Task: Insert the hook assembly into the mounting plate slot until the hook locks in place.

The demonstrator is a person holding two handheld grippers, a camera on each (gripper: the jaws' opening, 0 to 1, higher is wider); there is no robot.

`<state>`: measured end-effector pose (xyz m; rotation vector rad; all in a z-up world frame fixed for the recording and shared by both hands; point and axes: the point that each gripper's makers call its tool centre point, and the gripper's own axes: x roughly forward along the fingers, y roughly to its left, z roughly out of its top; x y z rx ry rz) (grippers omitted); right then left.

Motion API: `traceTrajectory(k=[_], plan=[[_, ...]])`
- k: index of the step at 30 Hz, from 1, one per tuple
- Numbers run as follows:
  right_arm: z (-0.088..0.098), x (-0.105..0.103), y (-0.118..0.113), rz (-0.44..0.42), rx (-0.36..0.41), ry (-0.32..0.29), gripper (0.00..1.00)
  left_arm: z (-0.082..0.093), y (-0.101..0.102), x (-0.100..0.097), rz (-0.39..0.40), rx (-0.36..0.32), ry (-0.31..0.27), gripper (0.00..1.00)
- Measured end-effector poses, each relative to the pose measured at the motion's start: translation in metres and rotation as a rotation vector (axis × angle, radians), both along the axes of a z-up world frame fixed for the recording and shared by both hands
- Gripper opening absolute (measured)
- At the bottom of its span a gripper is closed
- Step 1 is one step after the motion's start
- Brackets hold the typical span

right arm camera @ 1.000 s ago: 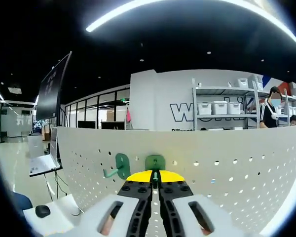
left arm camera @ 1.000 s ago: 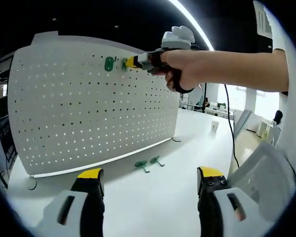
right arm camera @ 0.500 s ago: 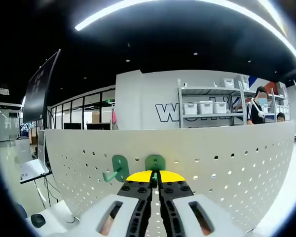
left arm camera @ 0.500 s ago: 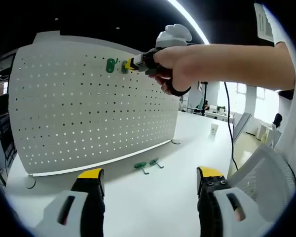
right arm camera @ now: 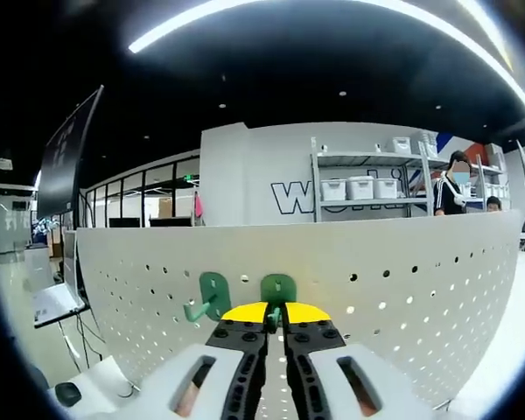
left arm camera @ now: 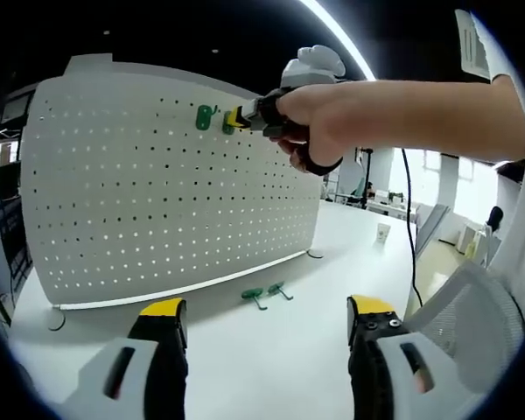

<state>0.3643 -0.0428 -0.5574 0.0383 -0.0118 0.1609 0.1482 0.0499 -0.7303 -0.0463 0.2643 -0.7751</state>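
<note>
Little changed since earlier frames: right gripper (right arm camera: 276, 317) stays pressed at top rows of white perforated metal pegboard (left arm camera: 157, 192), views shifted slightly with hands. Yellow-tipped jaws nearly closed, pinching stem of green plastic hook with rounded flat backplate (right arm camera: 277, 291), backplate against board just ahead of jaw tips. Second green hook (right arm camera: 208, 296) already hung just left of jaws. Seating looks close; lock not confirmable. Left gripper (left arm camera: 262, 319) wide open, empty; two loose green hooks (left arm camera: 267, 292) on smooth white tabletop (left arm camera: 271, 367) ahead between jaws, remaining.
</note>
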Motion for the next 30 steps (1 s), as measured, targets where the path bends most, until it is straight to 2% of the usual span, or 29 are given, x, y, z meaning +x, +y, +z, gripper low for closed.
traceTrajectory(k=[2,8,13,15,18,21,23,25,30], plan=[[0.001,-0.001,0.000,0.014,0.032,-0.013,0.04,0.000,0.000,0.000,-0.002,0.004,-0.001,0.76],[0.001,-0.003,-0.003,0.041,0.011,-0.017,0.05,0.001,0.000,0.002,0.001,0.006,0.002,0.76],[0.004,-0.006,0.005,0.117,-0.024,-0.027,0.12,0.000,0.000,0.004,0.006,0.013,0.003,0.76],[-0.003,-0.007,0.005,0.149,-0.050,0.001,0.16,0.000,0.000,0.004,0.007,0.017,0.002,0.76],[-0.005,-0.010,0.006,0.185,-0.073,-0.007,0.28,0.000,0.001,0.005,0.010,0.018,0.004,0.76],[-0.006,-0.014,0.009,0.229,-0.125,-0.031,0.34,-0.002,0.000,0.006,0.009,0.023,0.010,0.76],[-0.005,-0.018,0.011,0.262,-0.123,-0.055,0.39,-0.001,0.000,0.006,0.008,0.021,0.008,0.76],[-0.007,-0.021,0.011,0.291,-0.087,-0.053,0.45,-0.001,-0.001,0.006,0.007,0.023,0.008,0.77],[-0.008,-0.027,0.009,0.334,-0.071,-0.075,0.58,-0.002,0.000,0.006,0.009,0.027,0.008,0.77]])
